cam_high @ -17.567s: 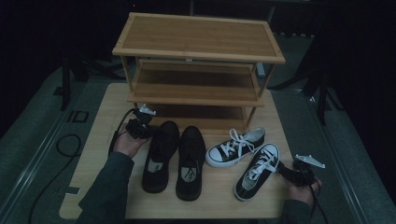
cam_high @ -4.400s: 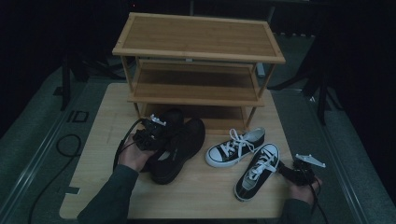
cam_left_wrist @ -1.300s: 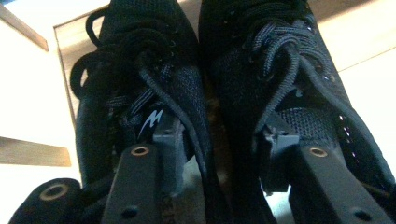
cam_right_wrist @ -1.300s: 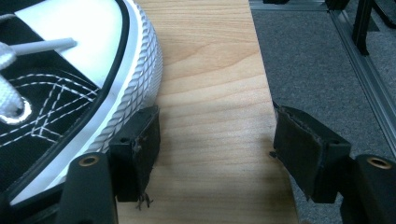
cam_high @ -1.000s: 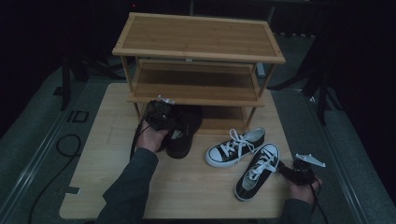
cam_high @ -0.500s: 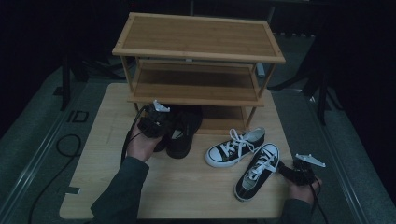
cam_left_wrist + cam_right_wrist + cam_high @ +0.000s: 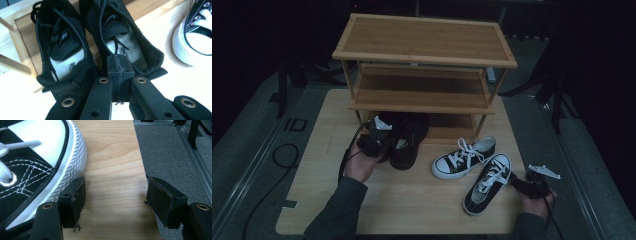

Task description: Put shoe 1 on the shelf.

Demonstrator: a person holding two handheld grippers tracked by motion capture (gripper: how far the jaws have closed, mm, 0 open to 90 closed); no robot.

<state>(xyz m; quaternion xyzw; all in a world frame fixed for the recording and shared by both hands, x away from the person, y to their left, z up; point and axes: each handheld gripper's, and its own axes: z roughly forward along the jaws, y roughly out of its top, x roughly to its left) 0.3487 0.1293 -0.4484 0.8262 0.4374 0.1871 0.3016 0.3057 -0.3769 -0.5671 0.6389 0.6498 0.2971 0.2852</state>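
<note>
Two black mesh shoes (image 7: 62,50) (image 7: 120,37) lie side by side, toes tucked under the bottom shelf of a wooden rack (image 7: 427,40). My left gripper (image 7: 118,72) is shut just behind their heels, where the two collars meet; I see nothing between its pads. From above it (image 7: 374,135) sits at the left shoe's heel. A pair of black-and-white sneakers (image 7: 464,157) (image 7: 487,182) lies on the table's right half. My right gripper (image 7: 115,192) stands open at the table's right edge, its left pad against the nearer sneaker's (image 7: 32,162) rubber toe cap.
The wooden table (image 7: 412,200) ends just past my right gripper (image 7: 532,182); grey floor with a metal rail (image 7: 197,157) lies beyond. The rack's middle and top shelves are bare. A black cable (image 7: 277,155) loops on the floor at left.
The left hand and its gripper have drawn back and left from under the shelf. The black shoes stay under the rack. The right gripper and sneakers have not moved.
</note>
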